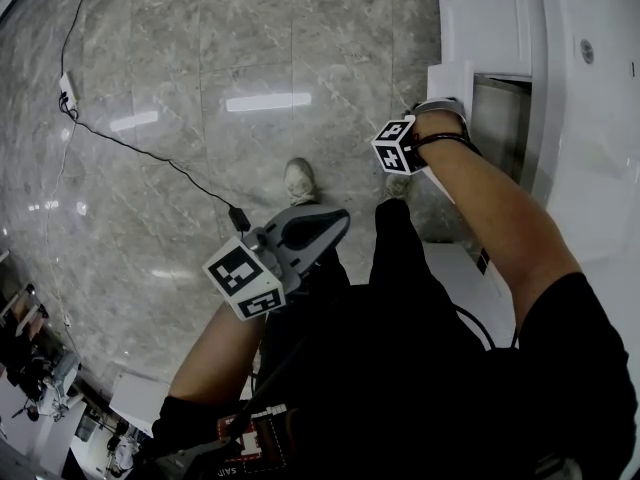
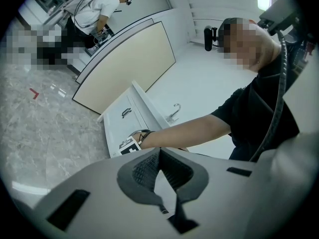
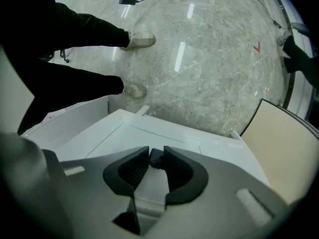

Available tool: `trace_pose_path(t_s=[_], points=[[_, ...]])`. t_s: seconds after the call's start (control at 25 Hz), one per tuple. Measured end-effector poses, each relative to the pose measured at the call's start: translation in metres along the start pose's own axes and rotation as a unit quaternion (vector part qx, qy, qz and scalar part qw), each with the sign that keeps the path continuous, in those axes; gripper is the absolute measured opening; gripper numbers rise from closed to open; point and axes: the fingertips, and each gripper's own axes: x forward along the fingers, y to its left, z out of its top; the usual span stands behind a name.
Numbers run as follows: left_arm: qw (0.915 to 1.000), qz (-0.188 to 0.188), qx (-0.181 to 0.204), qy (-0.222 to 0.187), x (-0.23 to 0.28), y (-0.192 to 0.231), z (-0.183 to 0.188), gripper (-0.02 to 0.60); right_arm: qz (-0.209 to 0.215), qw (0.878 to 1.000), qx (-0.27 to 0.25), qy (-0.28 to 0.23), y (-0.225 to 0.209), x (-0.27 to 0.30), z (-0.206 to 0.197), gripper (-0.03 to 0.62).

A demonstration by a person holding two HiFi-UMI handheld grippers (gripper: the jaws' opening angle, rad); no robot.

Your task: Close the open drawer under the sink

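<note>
The drawer [image 3: 164, 131] stands pulled out from the white cabinet [image 1: 478, 18] at the right edge of the head view, with a dark opening showing behind its white front panel. On that panel sits a small dark handle [image 3: 155, 158]. The right tongs [image 3: 155, 152] pinch it, one dark pad on each side, and they point steeply down along the panel. Above the cabinet lies the white desk [image 2: 199, 78], with a curved faucet [image 2: 173, 112] on it.

The left tongs [image 2: 157, 152] hang well apart from the drawer, in front of the person's legs. Their tips are pressed together with nothing between them.

Below everything spreads a grey marble floor [image 1: 200, 88]. A black cable [image 1: 150, 158] runs across it, and the person's shoes [image 1: 300, 180] stand near the drawer's front.
</note>
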Motion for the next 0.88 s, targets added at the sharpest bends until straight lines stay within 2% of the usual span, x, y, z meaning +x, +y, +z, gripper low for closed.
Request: trace_pose_path(t_s=[0.6,0.88], points=[[0.9999,-0.007,0.003,0.012,0.019,-0.011,-0.004,0.000,0.012,1.000,0.018,0.020,0.013,0.031,-0.037,0.091],[0.9998,-0.010,0.004,0.017,0.022,-0.012,-0.005,0.000,0.017,0.999,0.025,0.020,0.014,0.036,-0.043,0.091]])
